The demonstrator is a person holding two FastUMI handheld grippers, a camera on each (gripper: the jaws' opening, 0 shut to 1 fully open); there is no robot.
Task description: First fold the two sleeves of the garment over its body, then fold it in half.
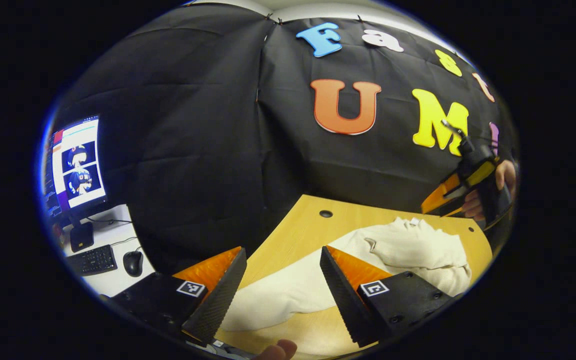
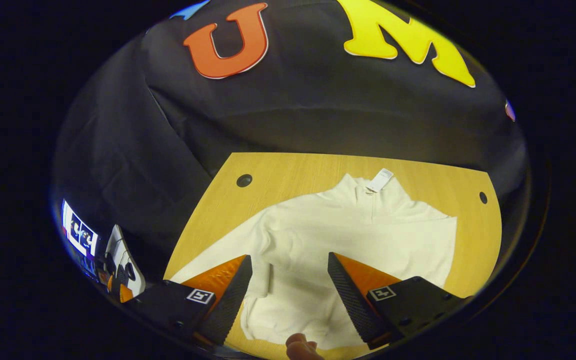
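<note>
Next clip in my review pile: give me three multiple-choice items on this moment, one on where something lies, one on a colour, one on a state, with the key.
1. Where does the garment lie?
A. On the wooden table
B. On the floor
C. Hung on the cloth wall

2. What colour is the garment?
A. Dark blue
B. Cream white
C. Red

3. How do the fingers of the left gripper and right gripper stand?
A. Both pairs pinch cloth
B. One pair apart, one pair closed
C. Both pairs apart, holding nothing

Key:
1 A, it is spread on the table top with its collar tag toward the wall.
2 B, the cloth is pale cream in both views.
3 C, each view shows a wide gap between its fingers, with the garment beyond them.
</note>
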